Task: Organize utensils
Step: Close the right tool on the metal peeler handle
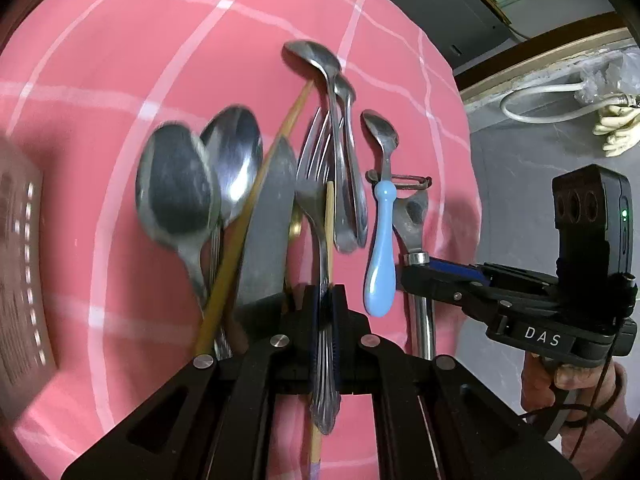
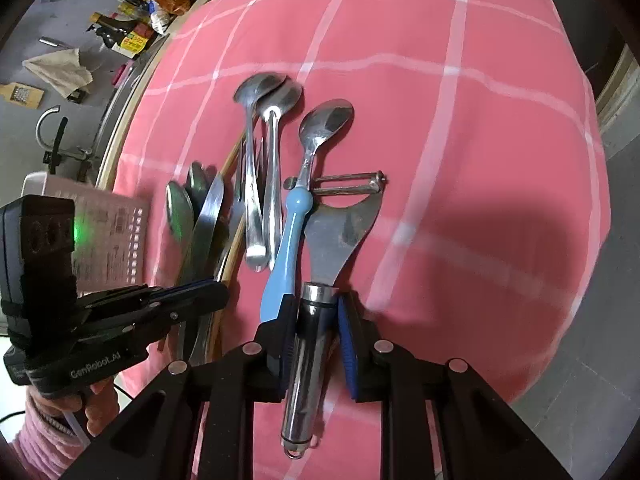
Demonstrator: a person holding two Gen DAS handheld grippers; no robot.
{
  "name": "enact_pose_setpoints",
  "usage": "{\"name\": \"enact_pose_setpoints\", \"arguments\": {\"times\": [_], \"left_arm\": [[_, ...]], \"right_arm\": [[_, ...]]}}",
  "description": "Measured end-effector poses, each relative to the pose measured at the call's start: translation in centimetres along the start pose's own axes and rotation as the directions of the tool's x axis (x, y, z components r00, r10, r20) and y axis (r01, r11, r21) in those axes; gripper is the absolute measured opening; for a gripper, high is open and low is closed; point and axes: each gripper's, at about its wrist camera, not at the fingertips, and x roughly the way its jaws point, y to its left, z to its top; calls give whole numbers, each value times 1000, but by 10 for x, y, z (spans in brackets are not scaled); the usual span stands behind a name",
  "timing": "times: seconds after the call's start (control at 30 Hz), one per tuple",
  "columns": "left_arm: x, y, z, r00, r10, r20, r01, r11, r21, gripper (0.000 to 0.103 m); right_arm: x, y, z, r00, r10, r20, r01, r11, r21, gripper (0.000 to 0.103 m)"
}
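Observation:
In the left wrist view my left gripper (image 1: pixel 325 294) is shut on the handle of a steel fork (image 1: pixel 316 168), whose tines point away. Two large spoons (image 1: pixel 176 192), a table knife (image 1: pixel 272 216) and wooden chopsticks (image 1: pixel 256 204) crowd just left of it, blurred. Two smaller spoons (image 1: pixel 346 160) and a blue-handled spoon (image 1: pixel 380 248) lie to its right on the pink checked cloth (image 1: pixel 120 60). In the right wrist view my right gripper (image 2: pixel 316 302) is shut on the round steel handle of a peeler (image 2: pixel 344 224), beside the blue-handled spoon (image 2: pixel 286 248). The left gripper (image 2: pixel 218 294) shows at the left.
A white perforated box (image 2: pixel 112 236) stands at the cloth's left edge. Beyond the round table rim (image 2: pixel 132 112), packets, a rag and tools litter the grey floor (image 2: pixel 60 40). A white hose (image 1: pixel 536 108) and pale gloves (image 1: pixel 616 132) lie on the floor to the right.

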Motion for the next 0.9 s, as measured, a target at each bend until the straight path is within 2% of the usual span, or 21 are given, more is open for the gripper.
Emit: {"name": "enact_pose_setpoints", "arguments": {"times": [0.23, 0.37, 0.47, 0.67, 0.77, 0.9], "left_arm": [[-5, -1, -16, 999, -46, 3, 46, 999, -13, 4], [-14, 2, -27, 998, -47, 52, 49, 999, -20, 4], [-21, 2, -33, 995, -25, 94, 25, 1000, 4, 4], [-19, -4, -46, 992, 37, 124, -46, 997, 67, 4], [-13, -4, -53, 995, 9, 102, -16, 998, 66, 4], [-7, 2, -56, 997, -38, 67, 36, 999, 28, 4]], "right_arm": [[-6, -4, -19, 1000, 28, 4, -28, 999, 33, 19], [-12, -2, -25, 999, 25, 39, -27, 999, 38, 19], [-16, -3, -33, 998, 21, 66, -24, 999, 47, 19], [-12, 4, -49, 997, -18, 78, 15, 999, 44, 19], [-13, 8, -56, 995, -40, 88, 37, 999, 30, 19], [-10, 11, -61, 996, -29, 84, 26, 999, 37, 19]]}}
